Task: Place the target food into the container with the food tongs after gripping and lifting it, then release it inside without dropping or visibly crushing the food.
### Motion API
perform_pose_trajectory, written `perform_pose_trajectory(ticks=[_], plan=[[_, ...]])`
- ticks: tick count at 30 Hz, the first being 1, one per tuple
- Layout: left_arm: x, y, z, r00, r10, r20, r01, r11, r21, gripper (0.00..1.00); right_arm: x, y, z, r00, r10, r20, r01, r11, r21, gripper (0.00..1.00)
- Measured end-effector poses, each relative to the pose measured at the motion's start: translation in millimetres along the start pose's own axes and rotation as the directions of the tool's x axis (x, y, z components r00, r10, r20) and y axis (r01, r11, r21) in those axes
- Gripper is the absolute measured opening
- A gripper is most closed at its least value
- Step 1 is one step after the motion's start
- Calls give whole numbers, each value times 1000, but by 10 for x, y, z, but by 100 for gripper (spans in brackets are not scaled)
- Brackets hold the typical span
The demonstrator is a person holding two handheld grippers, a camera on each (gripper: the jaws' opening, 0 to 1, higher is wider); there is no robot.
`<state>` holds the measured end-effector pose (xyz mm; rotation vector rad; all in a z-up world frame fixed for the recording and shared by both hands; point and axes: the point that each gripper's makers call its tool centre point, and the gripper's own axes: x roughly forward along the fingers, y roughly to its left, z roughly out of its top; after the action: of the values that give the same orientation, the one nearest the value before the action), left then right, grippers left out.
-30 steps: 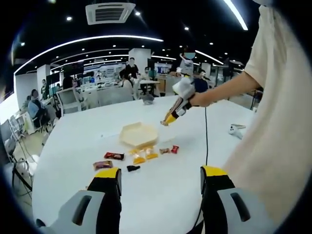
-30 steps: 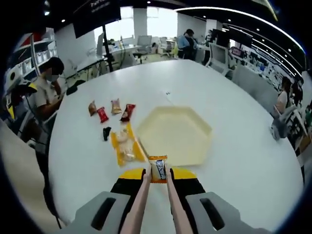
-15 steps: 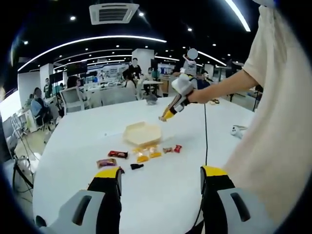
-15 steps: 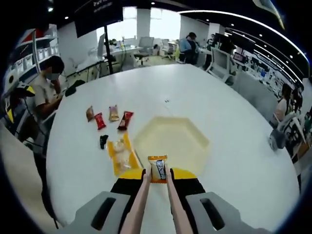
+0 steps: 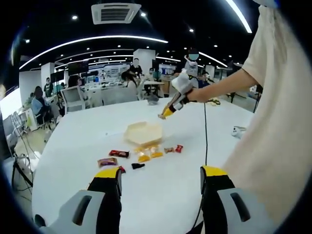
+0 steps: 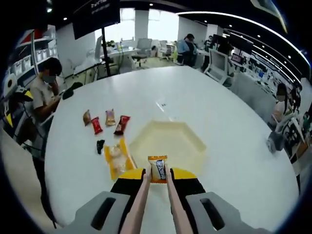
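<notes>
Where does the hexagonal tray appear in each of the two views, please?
Left gripper view: the tray lies mid-table, above centre, under the right gripper.
Right gripper view: the tray lies at centre, just beyond the tongs holding a snack.
Shared landmark: the yellow packet beside the tray.

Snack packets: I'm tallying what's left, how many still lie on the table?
6: four small packets in a row, a black one, a yellow one beside the hexagonal container. Some may be hidden.

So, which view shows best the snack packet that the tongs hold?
The right gripper view: the orange snack packet sits close, pinched between the food tongs. In the left gripper view the right gripper is far off, and the packet is too small to tell.
</notes>
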<state>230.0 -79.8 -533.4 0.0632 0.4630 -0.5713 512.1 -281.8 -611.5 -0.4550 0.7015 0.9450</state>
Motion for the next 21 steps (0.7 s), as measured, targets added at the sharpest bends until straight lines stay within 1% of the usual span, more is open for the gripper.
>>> perform_pose_trajectory(ticks=[12, 21], plan=[[-22, 26, -21, 1000, 8, -2, -8, 1000, -9, 65, 65, -52, 103, 1000, -10, 15, 10, 1000, -1, 19], [-12, 79, -69, 1000, 8, -6, -8, 1000, -10, 65, 107, -92, 154, 1000, -6, 20, 6, 1000, 10, 19]])
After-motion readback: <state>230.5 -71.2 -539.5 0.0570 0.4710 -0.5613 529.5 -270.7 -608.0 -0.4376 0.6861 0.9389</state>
